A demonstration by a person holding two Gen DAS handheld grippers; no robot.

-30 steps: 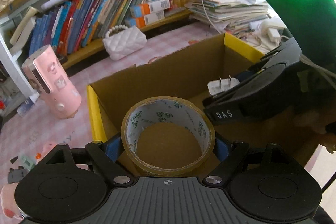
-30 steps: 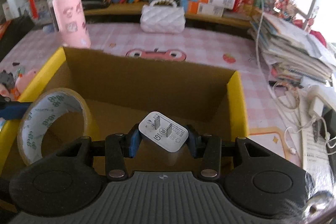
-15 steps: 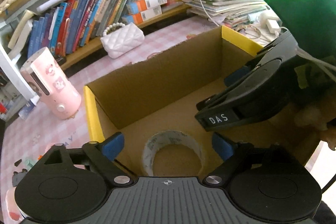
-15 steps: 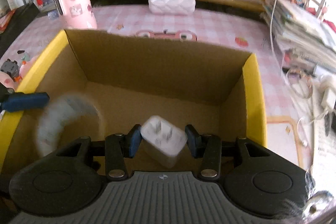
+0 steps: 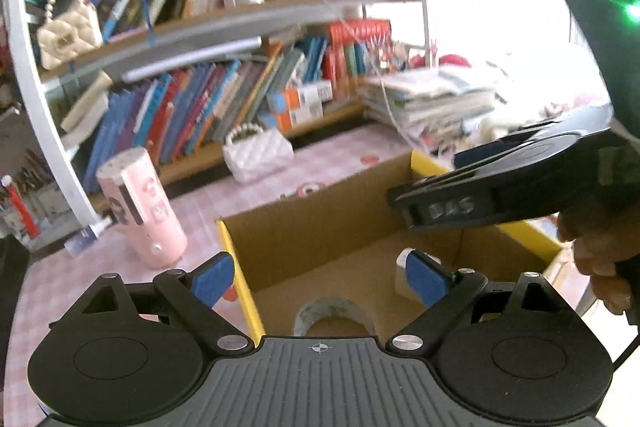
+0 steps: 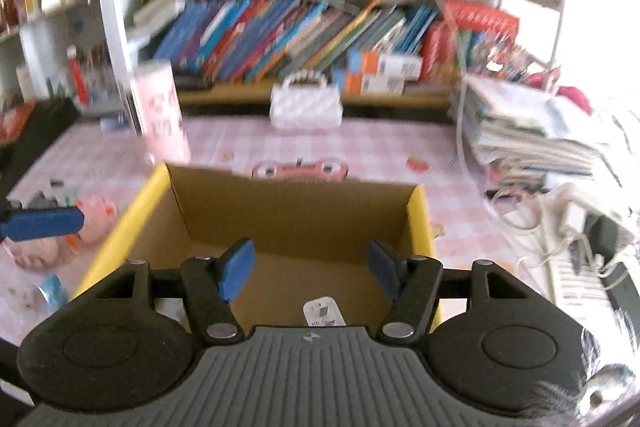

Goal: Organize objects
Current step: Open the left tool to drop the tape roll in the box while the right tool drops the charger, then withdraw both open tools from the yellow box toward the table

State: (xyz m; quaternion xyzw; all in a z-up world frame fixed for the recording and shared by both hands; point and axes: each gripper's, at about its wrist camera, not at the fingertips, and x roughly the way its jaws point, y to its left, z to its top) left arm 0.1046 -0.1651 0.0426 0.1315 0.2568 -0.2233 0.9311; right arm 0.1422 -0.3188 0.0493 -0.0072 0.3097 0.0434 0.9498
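A: What does the tape roll look like?

B: A ring of clear-tan packing tape with a pale, white-printed core, lying flat on the floor of the cardboard box. Only its far half shows above the body of the left gripper. The box is plain brown inside with yellow top edges.

A: And the charger?

B: The white plug adapter lies on the box floor too, with two metal prongs showing (there is dark print along its near edge, too blurred to read). From the left wrist view it sits to the right of the tape, partly behind a blue pad.

A: Is either tool holding anything?

B: No. The left gripper's blue pads are spread wide, one outside the box's yellow left edge, the other over the inside. The right gripper is spread as well, empty, above the box.

A: Any readable writing?

B: The side of the right gripper carries a white label that seems to read "DAS", smeared. The pink tumbler has pictures on it but no legible words. It stands on the pink checked tablecloth, near the white quilted handbag.
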